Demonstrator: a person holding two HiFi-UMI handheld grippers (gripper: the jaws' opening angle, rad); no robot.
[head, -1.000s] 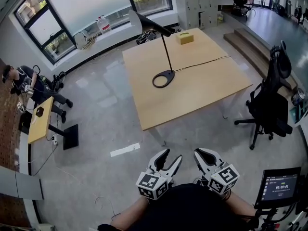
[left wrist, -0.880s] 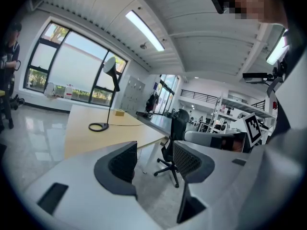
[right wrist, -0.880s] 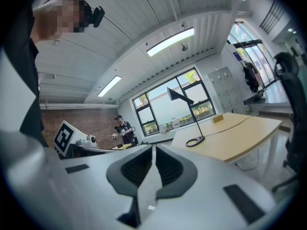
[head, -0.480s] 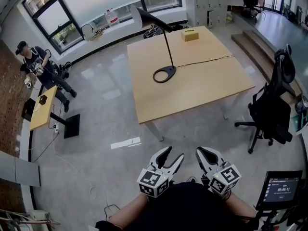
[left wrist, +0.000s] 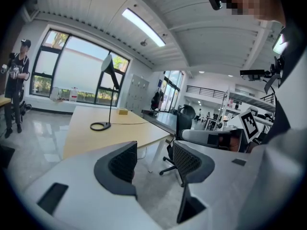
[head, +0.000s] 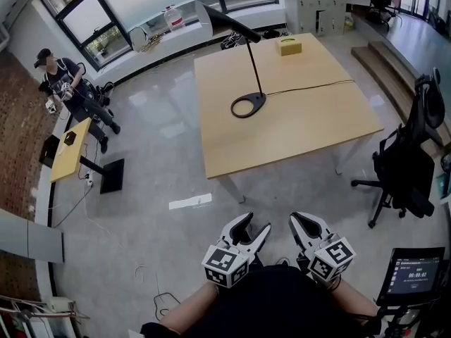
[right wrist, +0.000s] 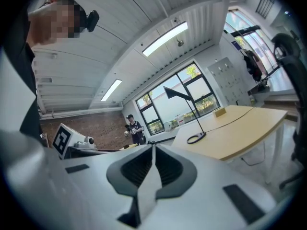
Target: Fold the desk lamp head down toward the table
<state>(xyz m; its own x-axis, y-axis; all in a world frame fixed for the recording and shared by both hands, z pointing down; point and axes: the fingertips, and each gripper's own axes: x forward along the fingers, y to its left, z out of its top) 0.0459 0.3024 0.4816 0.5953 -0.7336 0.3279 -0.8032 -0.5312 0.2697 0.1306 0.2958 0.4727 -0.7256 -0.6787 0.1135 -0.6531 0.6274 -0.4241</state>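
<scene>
Black desk lamp [head: 258, 99] stands upright on the wooden table [head: 310, 136], well apart from us, so we judge the approach underway: left gripper [head: 252, 228] spread, right gripper [head: 301, 221] pressed together and empty, lamp head [head: 224, 21] to reach next.

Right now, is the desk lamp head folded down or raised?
Raised: the lamp head stands high on its stem, far above the ring base on the table.

Daylight is pouring through the tall black-framed windows [head: 91, 16], glaring off the glossy grey floor [head: 156, 115]. Overhead, long ceiling strip lights [left wrist: 143, 27] are glowing. Edges are bending, fisheye-dark.
</scene>
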